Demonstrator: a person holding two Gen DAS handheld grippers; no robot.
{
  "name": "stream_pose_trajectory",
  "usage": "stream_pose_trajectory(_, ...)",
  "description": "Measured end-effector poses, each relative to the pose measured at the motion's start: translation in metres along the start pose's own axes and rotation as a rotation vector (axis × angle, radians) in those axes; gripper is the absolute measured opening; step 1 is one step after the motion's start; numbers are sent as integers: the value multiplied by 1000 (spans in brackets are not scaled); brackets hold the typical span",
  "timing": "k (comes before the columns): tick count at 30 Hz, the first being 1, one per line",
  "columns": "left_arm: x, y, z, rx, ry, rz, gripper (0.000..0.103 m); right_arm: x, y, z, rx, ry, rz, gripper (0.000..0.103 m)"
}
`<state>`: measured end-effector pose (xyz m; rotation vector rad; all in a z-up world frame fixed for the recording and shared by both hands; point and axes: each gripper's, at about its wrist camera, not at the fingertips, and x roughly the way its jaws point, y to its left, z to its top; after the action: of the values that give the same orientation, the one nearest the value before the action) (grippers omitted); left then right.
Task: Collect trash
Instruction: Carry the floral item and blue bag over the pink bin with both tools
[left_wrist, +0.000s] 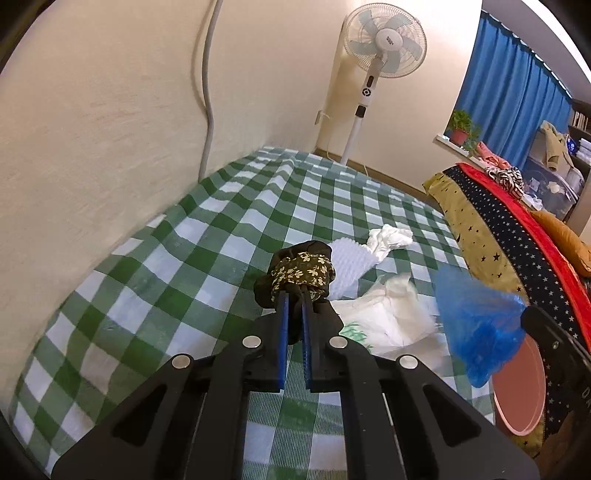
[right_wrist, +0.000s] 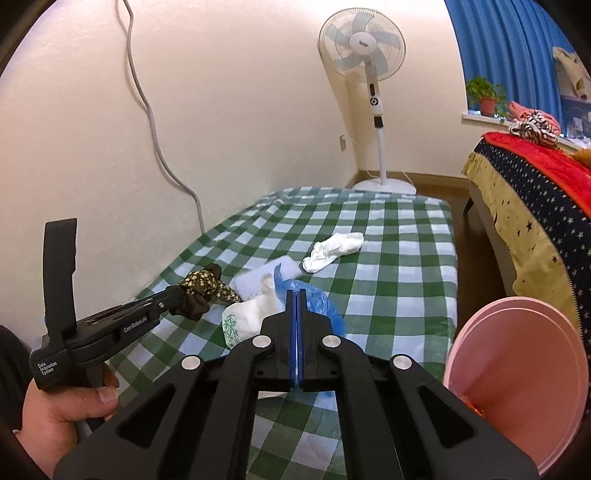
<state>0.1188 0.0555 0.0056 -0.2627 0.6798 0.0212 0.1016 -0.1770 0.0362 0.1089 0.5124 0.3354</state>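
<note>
Left wrist view: the left gripper (left_wrist: 294, 295) has its blue-padded jaws clamped on a dark floral-print cloth bundle (left_wrist: 301, 271), held up above the green-and-white checked bed cover (left_wrist: 207, 236). Just beyond the fingertips and to their right lie three pale items — a white textured cloth (left_wrist: 349, 258), a crumpled white sock (left_wrist: 391, 238) past it, and a white plastic bag with a green print (left_wrist: 388, 317) nearest. Far right, a blue plastic bag (left_wrist: 476, 321) hangs from the right gripper (left_wrist: 532, 314), of which only the black tip shows here, so its jaws cannot be read from this side. Below it sits the rim of a pink bin (left_wrist: 524, 387). One standing fan (left_wrist: 384, 40) rises ahead by the wall.

Right wrist view: this one shows what the other hides — the right gripper's blue pads are pressed together on the blue plastic bag, which trails forward and right of the tips. The left gripper appears whole on the left, with the person's hand (right_wrist: 62, 410) on its handle and the floral bundle at its tip. The pink bin is close on the right, its opening facing the camera, with something orange just visible at its lower edge. Beyond it stands a second bed with a star-print blanket (right_wrist: 524, 206). A grey cable (right_wrist: 155, 122) runs down the wall.
</note>
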Motion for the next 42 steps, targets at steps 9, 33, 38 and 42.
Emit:
stream_pose_trajectory(9, -29, -5, -5, 30, -31, -18, 6, -28, -2, 1, -8, -42, -34, 0)
stream_pose_trajectory(33, -68, -32, -3, 105, -120, -67, 6, -65, -13, 3, 24, -105, -97, 0)
stream_pose_trajectory(38, -68, -38, -6, 115, -113, -84, 6, -73, -13, 5, 24, -120, -113, 0)
stream_pose_trajectory(42, -67, -47, -9, 129, -107, -102, 6, -80, -17, 5, 19, -126, -134, 0)
